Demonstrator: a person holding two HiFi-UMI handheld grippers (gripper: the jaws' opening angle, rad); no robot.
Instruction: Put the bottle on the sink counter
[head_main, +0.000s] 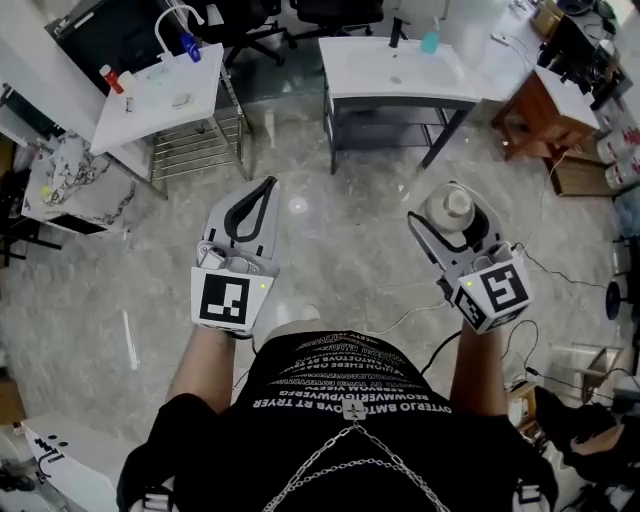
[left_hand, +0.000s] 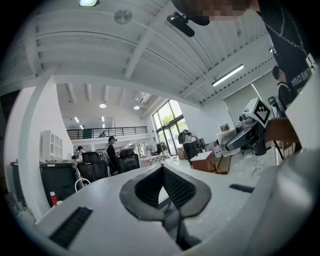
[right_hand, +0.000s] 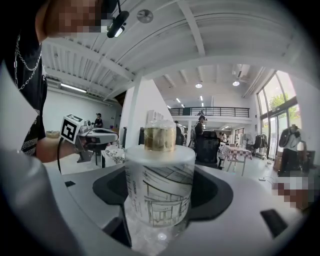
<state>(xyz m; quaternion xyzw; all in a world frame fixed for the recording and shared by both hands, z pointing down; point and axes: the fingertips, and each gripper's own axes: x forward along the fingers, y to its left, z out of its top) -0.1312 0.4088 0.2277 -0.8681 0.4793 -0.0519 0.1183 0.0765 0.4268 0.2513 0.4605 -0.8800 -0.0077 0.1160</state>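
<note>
A frosted white bottle (right_hand: 159, 187) printed with a line drawing, its neck gold under a clear cap, stands upright between the jaws of my right gripper (right_hand: 159, 200), which is shut on it. In the head view the bottle (head_main: 448, 207) shows from above inside the right gripper (head_main: 447, 222), at waist height over the floor. My left gripper (head_main: 266, 186) is held level beside it, shut and empty; its ribbed pads (left_hand: 172, 186) meet at the tips. The white sink counter (head_main: 365, 72) with a dark faucet stands well ahead across the floor.
A teal bottle (head_main: 430, 42) stands on the sink counter. A second white sink stand (head_main: 150, 105) with a wire shelf is at the left, a marble-topped table (head_main: 70, 185) further left, a wooden table (head_main: 545, 110) at the right. Cables (head_main: 560, 270) trail on the floor.
</note>
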